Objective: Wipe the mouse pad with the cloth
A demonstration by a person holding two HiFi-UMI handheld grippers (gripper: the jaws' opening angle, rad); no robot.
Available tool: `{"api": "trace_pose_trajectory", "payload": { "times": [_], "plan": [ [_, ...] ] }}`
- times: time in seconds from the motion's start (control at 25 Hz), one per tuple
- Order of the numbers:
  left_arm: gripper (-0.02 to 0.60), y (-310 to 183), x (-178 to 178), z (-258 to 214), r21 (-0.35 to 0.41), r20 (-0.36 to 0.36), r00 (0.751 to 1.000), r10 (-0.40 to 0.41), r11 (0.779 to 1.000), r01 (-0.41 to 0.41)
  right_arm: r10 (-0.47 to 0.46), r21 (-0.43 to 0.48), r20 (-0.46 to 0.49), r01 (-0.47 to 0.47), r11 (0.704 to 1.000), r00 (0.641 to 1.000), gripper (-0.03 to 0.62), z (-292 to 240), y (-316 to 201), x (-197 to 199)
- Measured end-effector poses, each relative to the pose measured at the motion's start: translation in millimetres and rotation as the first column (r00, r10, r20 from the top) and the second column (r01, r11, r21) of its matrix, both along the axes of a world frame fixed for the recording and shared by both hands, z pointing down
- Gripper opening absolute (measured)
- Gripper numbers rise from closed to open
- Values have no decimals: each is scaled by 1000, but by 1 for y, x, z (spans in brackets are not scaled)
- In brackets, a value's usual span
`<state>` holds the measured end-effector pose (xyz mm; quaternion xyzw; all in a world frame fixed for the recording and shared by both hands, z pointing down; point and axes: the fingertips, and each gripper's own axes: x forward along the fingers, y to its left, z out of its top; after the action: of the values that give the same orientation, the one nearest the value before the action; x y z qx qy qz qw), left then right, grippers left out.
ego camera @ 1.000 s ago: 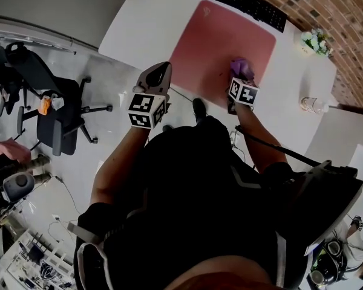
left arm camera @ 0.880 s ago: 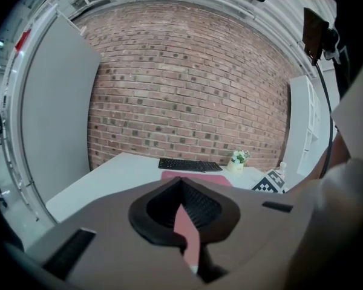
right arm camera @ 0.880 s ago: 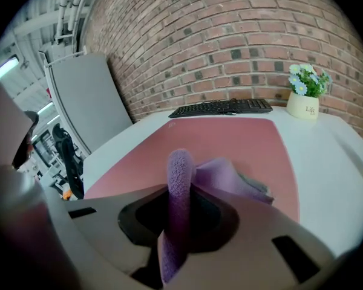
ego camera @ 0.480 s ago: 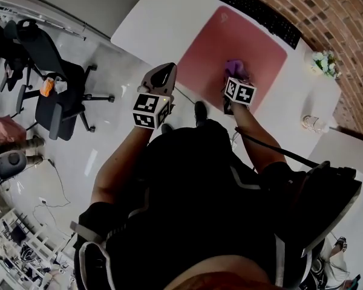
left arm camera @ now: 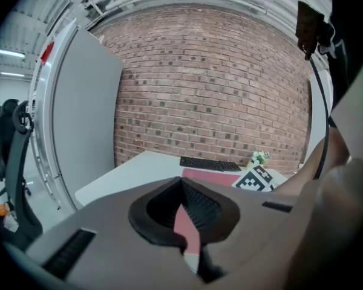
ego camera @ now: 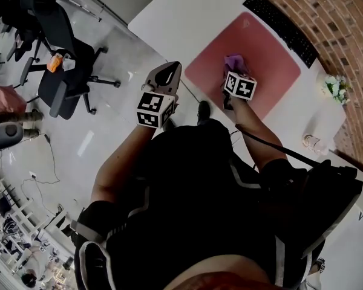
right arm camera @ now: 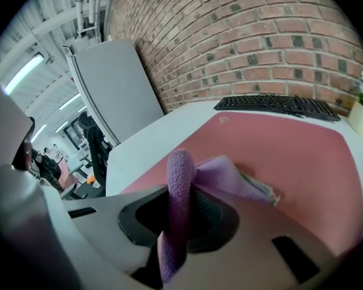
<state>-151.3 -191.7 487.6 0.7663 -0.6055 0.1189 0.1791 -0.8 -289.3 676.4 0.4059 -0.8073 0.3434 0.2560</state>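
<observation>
A pink mouse pad (ego camera: pixel 263 71) (right arm camera: pixel 290 156) lies on the white desk (ego camera: pixel 187 23). My right gripper (ego camera: pixel 235 70) (right arm camera: pixel 181 210) is shut on a purple cloth (ego camera: pixel 236 63) (right arm camera: pixel 180 186), whose free end rests on the pad near its front left part. My left gripper (ego camera: pixel 167 76) (left arm camera: pixel 184 216) hangs off the desk's near edge, jaws together with nothing between them. Through its view the pad (left arm camera: pixel 215 177) shows ahead.
A black keyboard (ego camera: pixel 281 26) (right arm camera: pixel 272 104) lies behind the pad. A small flower pot (ego camera: pixel 334 88) and a glass (ego camera: pixel 313 142) stand at the desk's right. A black office chair (ego camera: pixel 60 59) is on the floor to the left. A brick wall (ego camera: pixel 327 11) backs the desk.
The cloth and my right gripper have moved left across the pad, toward its front left part. The head view has swung, so the desk sits further right. My left gripper stays off the desk.
</observation>
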Motion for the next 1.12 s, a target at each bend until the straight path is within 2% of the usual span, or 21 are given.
{"api": "trace_pose_trajectory", "payload": {
  "times": [0.16,0.6,0.76,0.92,1.12],
  "plan": [
    [3,4,-9,-1,-11,-32,998,-46,999,46,-36,7,-8,36,999,999,63,-3,-8,-16],
    [3,20,-30,4,-26,-39,994,-101,995,100,-115,-6,42,115,993,993,63,-7,-19,-79],
    [3,25,-33,5,-31,-54,993,-103,994,101,-90,-20,62,92,996,994,63,-8,-28,-98],
    [3,28,-39,12,-37,-69,994,-90,995,88,-65,-35,133,70,997,989,63,-14,-35,-120],
    [3,25,-35,7,-8,-84,995,-45,999,45,-38,20,188,34,999,981,63,-50,-41,-117]
  ]
}}
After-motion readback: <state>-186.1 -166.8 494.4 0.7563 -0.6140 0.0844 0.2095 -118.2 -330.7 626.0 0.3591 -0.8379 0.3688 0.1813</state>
